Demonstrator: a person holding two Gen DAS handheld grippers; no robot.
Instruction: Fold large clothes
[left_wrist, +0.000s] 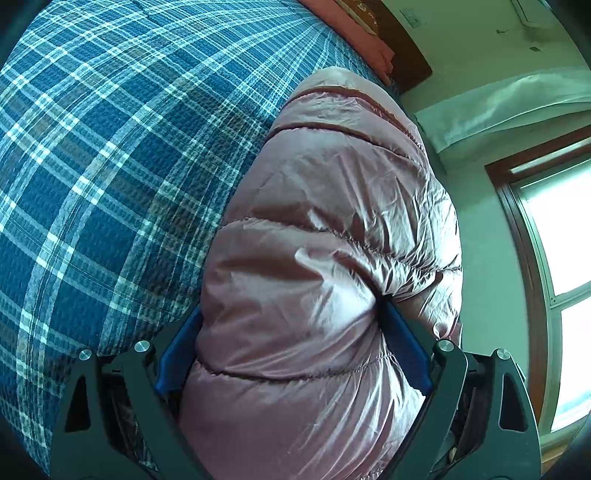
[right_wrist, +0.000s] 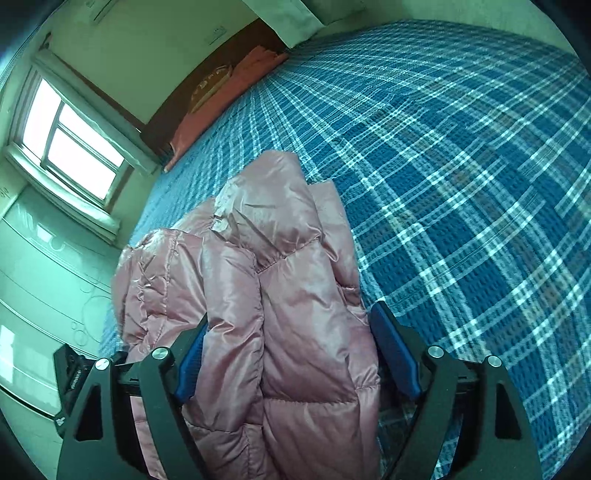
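A shiny pink quilted puffer jacket (left_wrist: 325, 236) lies bunched on a bed with a blue plaid cover (left_wrist: 103, 155). My left gripper (left_wrist: 291, 328) has its blue pads (left_wrist: 177, 354) on either side of a thick fold of the jacket, pressing into it. In the right wrist view the same jacket (right_wrist: 266, 258) is folded in layers near the bed's edge. My right gripper (right_wrist: 288, 339) also has its blue pads (right_wrist: 393, 350) around a thick bundle of the jacket. The left gripper's black body (right_wrist: 74, 380) shows at the lower left of that view.
The plaid bed cover (right_wrist: 461, 166) stretches wide to the right. An orange-pink pillow (right_wrist: 229, 96) lies by the dark wooden headboard (right_wrist: 177, 92). A window (right_wrist: 70, 144) and pale wall stand beyond the bed edge. A window (left_wrist: 557, 240) shows at right in the left view.
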